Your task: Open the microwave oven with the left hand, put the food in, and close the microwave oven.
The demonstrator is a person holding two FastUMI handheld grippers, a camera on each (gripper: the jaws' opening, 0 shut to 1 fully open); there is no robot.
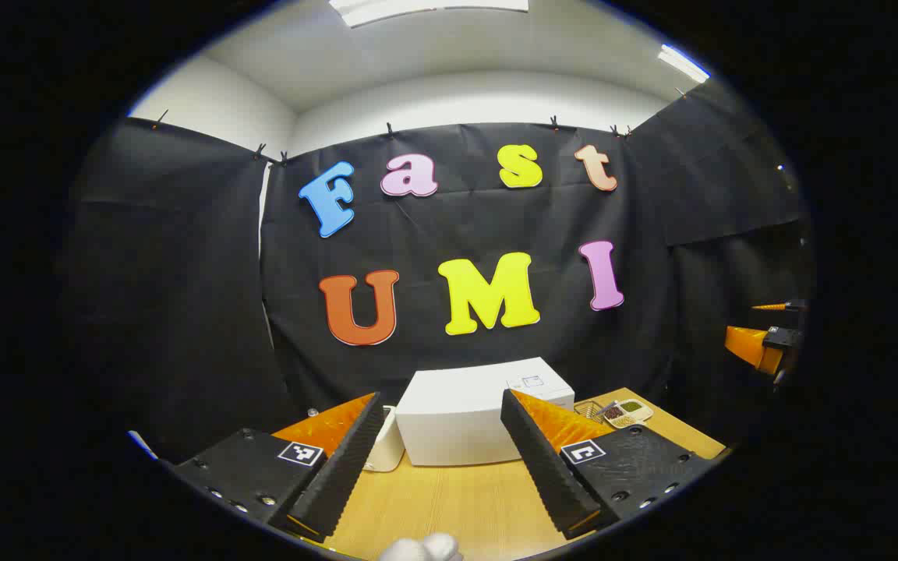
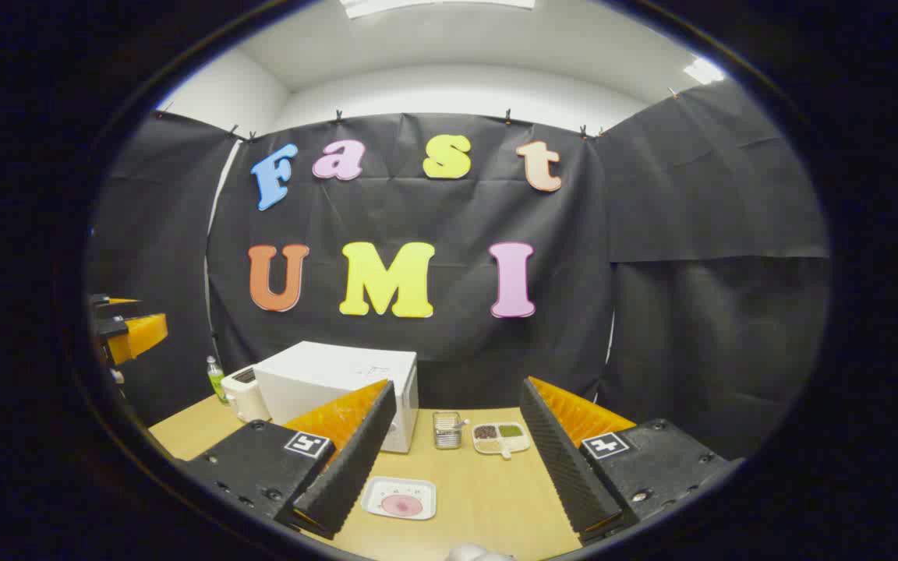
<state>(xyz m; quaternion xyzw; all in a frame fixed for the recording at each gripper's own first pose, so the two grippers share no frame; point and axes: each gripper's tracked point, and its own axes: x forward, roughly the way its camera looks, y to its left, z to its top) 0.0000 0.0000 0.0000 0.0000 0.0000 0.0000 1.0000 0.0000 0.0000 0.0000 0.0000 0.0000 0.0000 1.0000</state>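
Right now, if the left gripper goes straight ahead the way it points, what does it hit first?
Likely the white microwave: it sits dead ahead between the open fingers of the left gripper, with bare wooden table before it. Its door looks closed. Depth is hard to judge through the fisheye.

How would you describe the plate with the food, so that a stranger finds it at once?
Start at the white microwave oven on the wooden table. In the right gripper view, the food plate lies flat in front of it, nearest the camera. Unlike the divided dish and the metal holder behind, it is white, rectangular, with one pink patch.
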